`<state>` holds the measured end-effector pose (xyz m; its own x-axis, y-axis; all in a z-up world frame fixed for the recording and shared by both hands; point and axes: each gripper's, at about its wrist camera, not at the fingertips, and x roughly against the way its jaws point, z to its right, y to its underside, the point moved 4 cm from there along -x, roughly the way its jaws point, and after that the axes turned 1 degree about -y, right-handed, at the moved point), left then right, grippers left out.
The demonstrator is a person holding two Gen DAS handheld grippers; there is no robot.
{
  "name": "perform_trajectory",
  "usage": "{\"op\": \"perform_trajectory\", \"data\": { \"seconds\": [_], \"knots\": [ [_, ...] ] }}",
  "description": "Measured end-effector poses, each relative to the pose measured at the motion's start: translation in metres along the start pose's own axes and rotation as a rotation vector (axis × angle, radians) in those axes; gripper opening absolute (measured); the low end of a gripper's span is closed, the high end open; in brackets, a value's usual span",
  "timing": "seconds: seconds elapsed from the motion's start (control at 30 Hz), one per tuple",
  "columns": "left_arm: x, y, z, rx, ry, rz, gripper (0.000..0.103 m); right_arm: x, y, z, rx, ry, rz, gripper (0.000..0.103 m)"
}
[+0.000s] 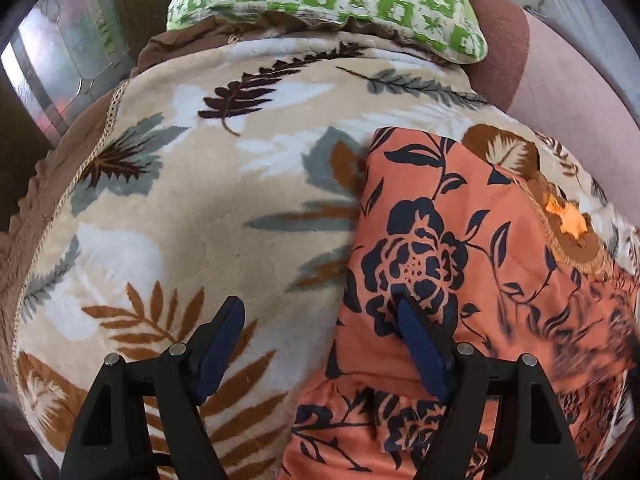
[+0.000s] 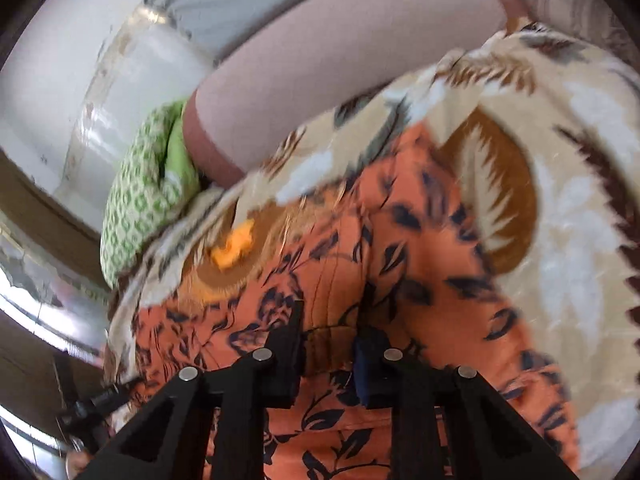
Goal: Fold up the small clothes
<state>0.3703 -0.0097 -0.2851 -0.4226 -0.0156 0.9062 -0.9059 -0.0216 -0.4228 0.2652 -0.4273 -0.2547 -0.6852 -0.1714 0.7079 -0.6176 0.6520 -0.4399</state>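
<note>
Left tool (image 1: pixel 320 344) spread wide, nothing gripped; its left finger hangs over the leaf-print blanket (image 1: pixel 192 208), its right finger over the orange floral garment (image 1: pixel 432 248), tip close to or resting on the big dark flower, contact uncertain; the garment's left edge runs between the two fingers.

Orange floral garment lies on the blanket, ahead of and to the right of the left tool; dark navy flowers and leaves on orange ground; lower part gathered into a ruffle near the tool's base; right part blurred.

Right tool (image 2: pixel 326 344) drawn in narrow, pinching a raised fold of the same garment (image 2: pixel 400 264) between its fingers; cloth bunches up at the pads; view motion-blurred.

A small bright orange patch (image 1: pixel 568 220) lies beyond the garment's far right edge, on a brown leaf motif; same patch (image 2: pixel 234 248) ahead-left of the right tool.

Green-and-cream patterned pillow (image 1: pixel 328 0) far ahead of the left tool, at the blanket's top edge; its squares carry small marks, not readable as writing; no brand or label legible anywhere.

Pink-brown upholstered cushion (image 1: pixel 560 92) to the far right of the pillow.
</note>
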Motion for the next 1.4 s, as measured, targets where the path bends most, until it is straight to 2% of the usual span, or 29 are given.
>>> {"op": "perform_trajectory", "data": {
  "seconds": [0.07, 0.13, 0.2, 0.23, 0.3, 0.37, 0.4, 0.47, 0.53, 0.57, 0.63, 0.77, 0.83, 0.9, 1.0, 1.07, 1.23, 1.37, 1.4],
  "knots": [
    [-0.001, 0.004, 0.007, -0.042, 0.017, -0.02, 0.079, 0.01, -0.006, 0.007, -0.009, 0.031, 0.033, 0.021],
    [-0.002, 0.007, 0.014, -0.09, 0.028, -0.034, 0.079, 0.014, -0.011, 0.019, -0.034, 0.059, 0.025, 0.021],
    [-0.003, 0.011, 0.023, -0.175, -0.012, -0.028, 0.079, 0.012, -0.012, 0.032, -0.057, 0.143, 0.01, 0.02],
    [-0.003, 0.011, 0.025, -0.203, -0.027, -0.019, 0.079, 0.002, -0.01, 0.043, -0.068, 0.196, -0.039, 0.021],
    [-0.002, 0.011, 0.027, -0.235, -0.033, -0.016, 0.079, -0.006, -0.01, 0.055, -0.121, 0.164, -0.104, 0.019],
    [0.003, 0.007, 0.023, -0.206, 0.005, -0.024, 0.079, 0.004, -0.017, 0.062, -0.218, 0.121, -0.091, 0.021],
    [0.007, 0.004, 0.021, -0.18, 0.04, -0.026, 0.079, 0.013, -0.023, 0.06, -0.216, 0.12, -0.053, 0.023],
    [0.016, 0.0, 0.019, -0.142, 0.101, -0.015, 0.079, 0.037, -0.036, 0.044, -0.115, 0.131, 0.093, 0.023],
    [0.025, -0.003, 0.023, -0.137, 0.156, 0.011, 0.079, 0.042, -0.041, 0.03, -0.065, 0.056, 0.127, 0.024],
    [0.028, -0.004, 0.028, -0.153, 0.167, 0.028, 0.079, 0.04, -0.041, 0.024, -0.051, 0.029, 0.118, 0.024],
    [0.024, -0.001, 0.035, -0.183, 0.147, 0.025, 0.079, 0.026, -0.042, 0.014, -0.01, 0.061, 0.082, 0.024],
    [-0.005, 0.016, 0.049, -0.245, 0.117, -0.07, 0.079, 0.001, -0.048, 0.012, 0.045, 0.092, 0.048, 0.024],
    [-0.009, 0.02, 0.051, -0.261, 0.108, -0.068, 0.08, -0.009, -0.056, 0.017, 0.079, 0.106, 0.026, 0.024],
    [-0.007, 0.018, 0.05, -0.27, 0.12, -0.065, 0.08, -0.019, -0.061, 0.02, 0.096, 0.117, 0.019, 0.024],
    [-0.011, 0.016, 0.046, -0.26, 0.152, -0.082, 0.08, -0.037, -0.059, 0.024, 0.095, 0.09, -0.047, 0.024],
    [-0.012, 0.015, 0.044, -0.246, 0.163, -0.091, 0.08, -0.045, -0.057, 0.023, 0.113, 0.111, -0.056, 0.025],
    [-0.009, 0.019, 0.049, -0.267, 0.137, -0.072, 0.08, -0.051, -0.051, 0.021, 0.126, 0.117, -0.076, 0.032],
    [-0.009, 0.02, 0.048, -0.263, 0.145, -0.074, 0.08, -0.042, -0.052, 0.013, 0.168, 0.144, -0.087, 0.032],
    [-0.009, 0.02, 0.048, -0.263, 0.146, -0.074, 0.08, -0.039, -0.054, 0.012, 0.181, 0.157, -0.079, 0.037]
  ]
}}
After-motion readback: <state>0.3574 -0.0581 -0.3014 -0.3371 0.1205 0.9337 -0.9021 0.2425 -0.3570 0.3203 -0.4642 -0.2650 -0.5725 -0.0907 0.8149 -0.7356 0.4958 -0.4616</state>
